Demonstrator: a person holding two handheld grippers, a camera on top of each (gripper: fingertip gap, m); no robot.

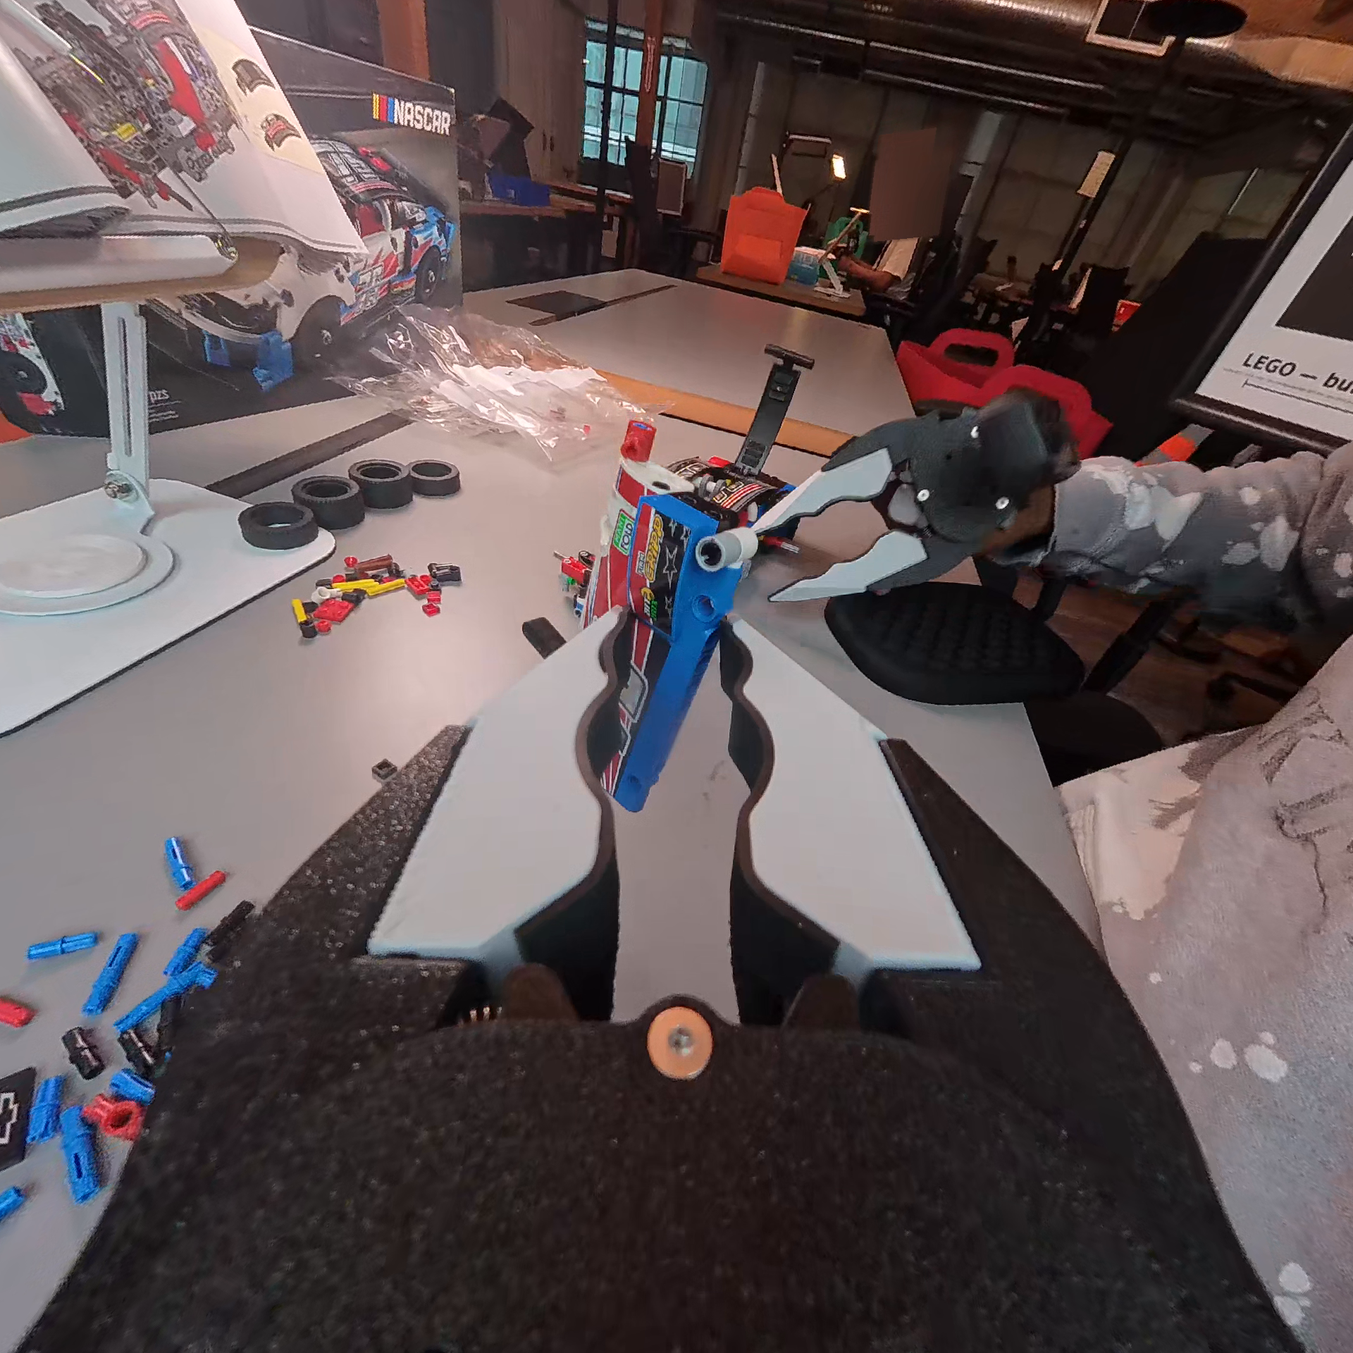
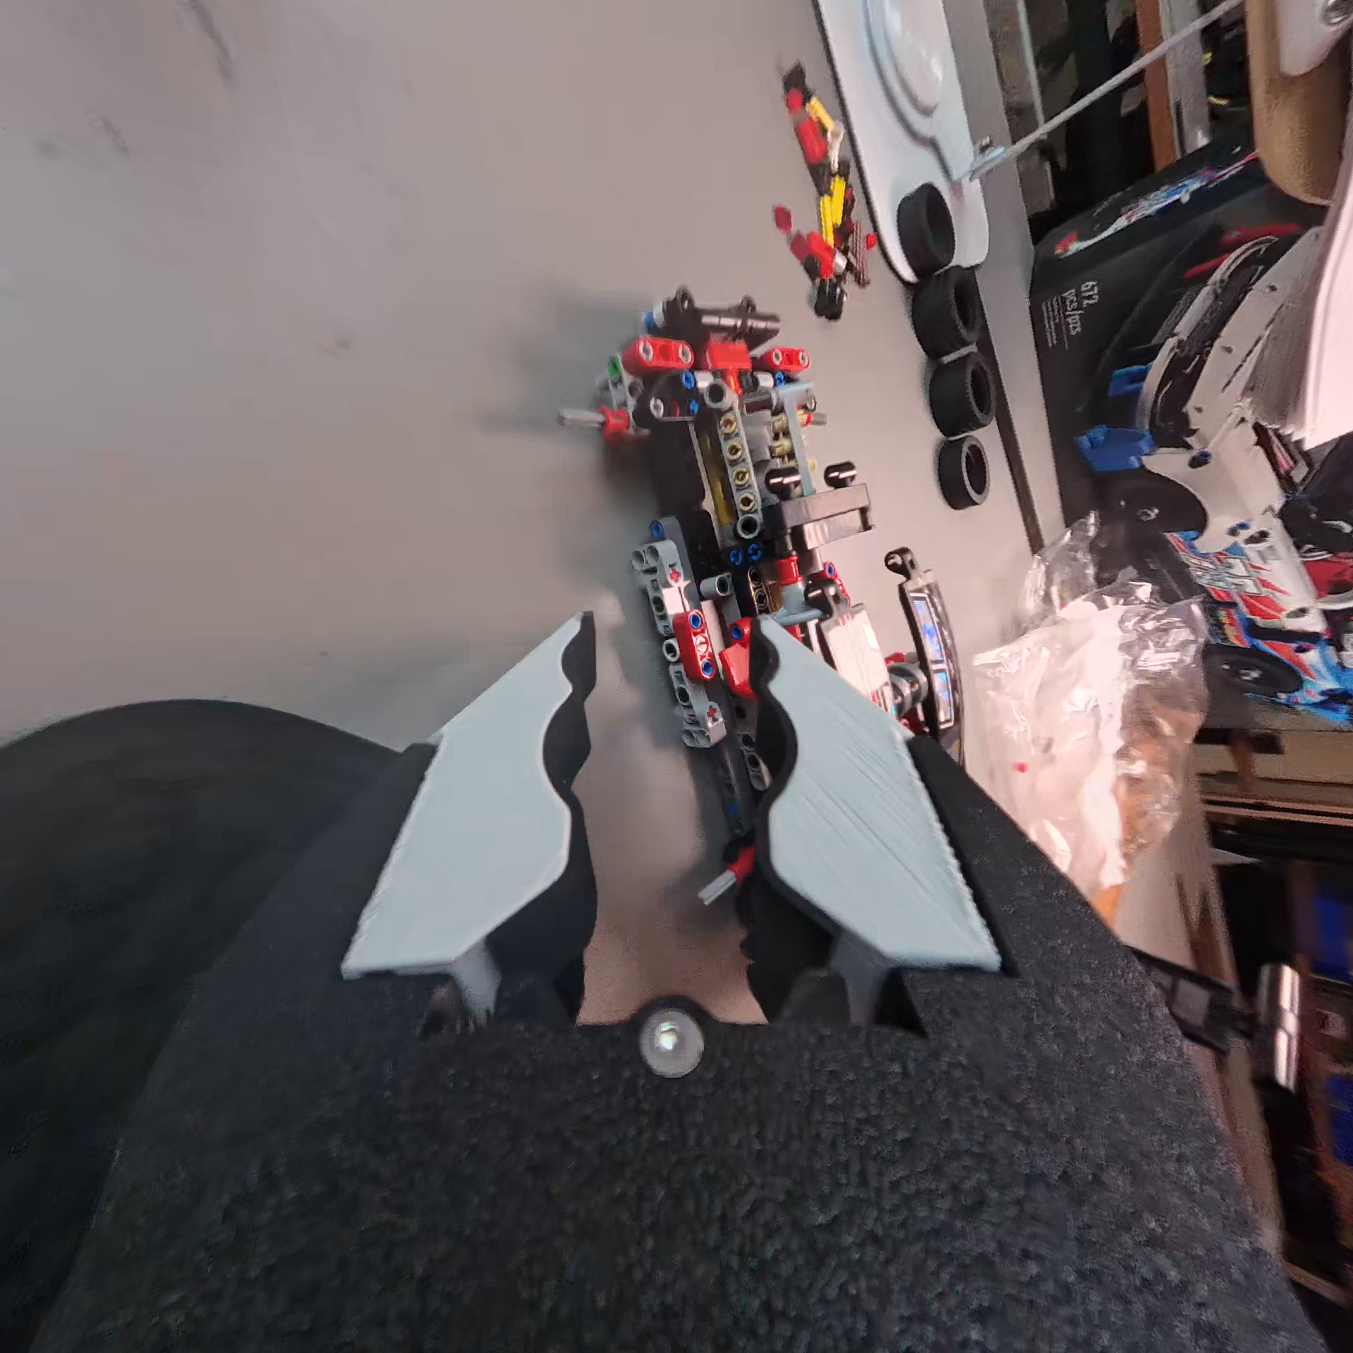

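A partly built toy-brick car (image 1: 659, 556) stands on its side on the grey table (image 1: 307, 732). My left gripper (image 1: 673, 626) is shut on its blue stickered side panel (image 1: 677, 659). A light grey pin (image 1: 725, 549) sticks out of the panel's top. My right gripper (image 1: 769, 560) comes in from the right, open, with its upper fingertip touching that pin. In the right wrist view the right gripper (image 2: 673, 626) is open and empty over the car's underside (image 2: 732, 476), with a grey axle (image 2: 721, 886) close to the right finger (image 2: 842, 805).
Several black tyres (image 1: 351, 498) and small loose bricks (image 1: 373, 586) lie left of the car. Blue pins (image 1: 110, 981) lie near left. A white stand (image 1: 124, 410) holds a booklet; the set's box (image 1: 351, 220) and clear bags (image 1: 483, 373) sit behind. A black chair seat (image 1: 952, 644) is beyond the table's right edge.
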